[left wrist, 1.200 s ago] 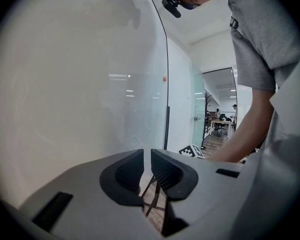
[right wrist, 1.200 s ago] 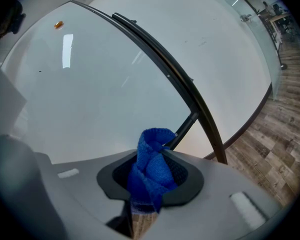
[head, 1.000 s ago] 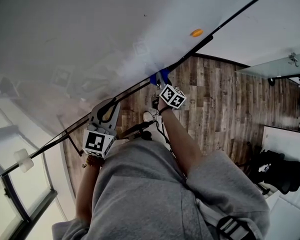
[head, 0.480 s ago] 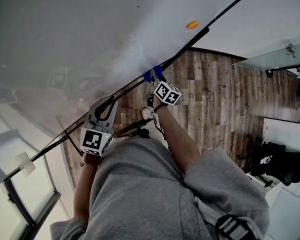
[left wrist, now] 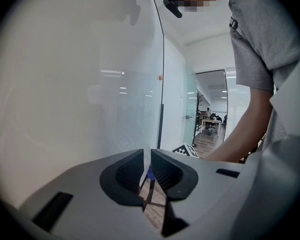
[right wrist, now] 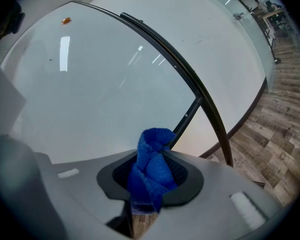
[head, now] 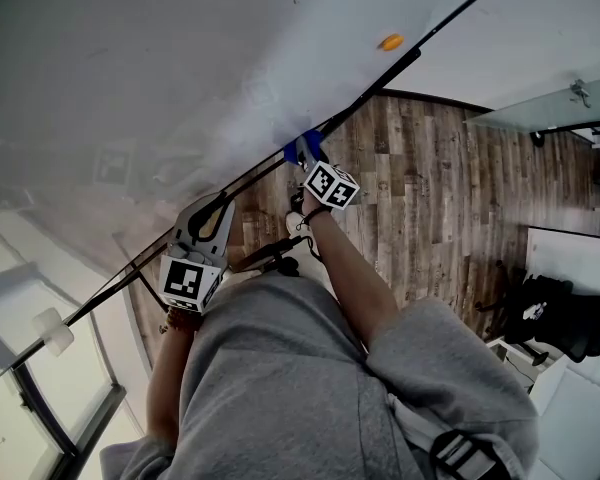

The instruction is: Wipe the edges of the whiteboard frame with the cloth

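Wiping under way: cloth at the whiteboard's dark frame edge.

The right gripper point(right wrist: 151, 183) is clamped on the bunched blue cloth point(right wrist: 155, 156), which in the head view sits right at the whiteboard frame point(head: 375, 90), though actual contact cannot be confirmed. The left gripper point(left wrist: 147, 173) hangs further along the same edge, near the whiteboard point(head: 180, 58), its jaws drawn nearly together with nothing between them. Judging by this, the stroke is in mid-run. The next move calls for sliding the cloth along the frame while pressing it steadily against the bar, so it neither slips off the narrow edge nor works loose.
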The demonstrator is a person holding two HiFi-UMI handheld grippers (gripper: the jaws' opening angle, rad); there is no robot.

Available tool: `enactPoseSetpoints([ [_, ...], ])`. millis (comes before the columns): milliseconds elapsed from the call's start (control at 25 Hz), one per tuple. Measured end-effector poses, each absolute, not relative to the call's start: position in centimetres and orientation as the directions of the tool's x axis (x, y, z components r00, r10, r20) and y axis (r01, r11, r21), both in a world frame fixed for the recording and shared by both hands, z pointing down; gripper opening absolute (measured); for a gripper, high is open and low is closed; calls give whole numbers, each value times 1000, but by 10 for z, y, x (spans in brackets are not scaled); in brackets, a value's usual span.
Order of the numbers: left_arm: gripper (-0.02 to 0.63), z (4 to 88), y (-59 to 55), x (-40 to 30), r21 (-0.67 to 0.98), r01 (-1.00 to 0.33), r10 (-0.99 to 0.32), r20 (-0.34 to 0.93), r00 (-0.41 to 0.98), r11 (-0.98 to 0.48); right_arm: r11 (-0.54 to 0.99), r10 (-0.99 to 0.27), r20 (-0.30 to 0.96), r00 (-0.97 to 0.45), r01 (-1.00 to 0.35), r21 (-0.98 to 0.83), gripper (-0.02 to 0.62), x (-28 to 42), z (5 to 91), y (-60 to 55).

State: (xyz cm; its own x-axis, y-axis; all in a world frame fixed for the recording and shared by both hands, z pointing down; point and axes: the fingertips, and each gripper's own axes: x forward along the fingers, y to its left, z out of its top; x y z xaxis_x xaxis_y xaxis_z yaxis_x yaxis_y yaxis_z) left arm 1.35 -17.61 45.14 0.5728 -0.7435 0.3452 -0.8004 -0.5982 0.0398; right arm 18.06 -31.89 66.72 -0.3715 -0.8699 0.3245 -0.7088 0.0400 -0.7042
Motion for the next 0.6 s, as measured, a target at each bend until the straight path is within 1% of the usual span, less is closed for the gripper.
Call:
enactPoseSetpoints([
  [440,52,459,-158,-7,50,-805,-743,353,568,-591,27,-873,322,-367,-695,-719,92,165,664,-309],
  [600,52,453,-154,-12,86,-815,-747,354,563,-573,17,-871,329,-365,-692,-722,92,160,664,-306],
])
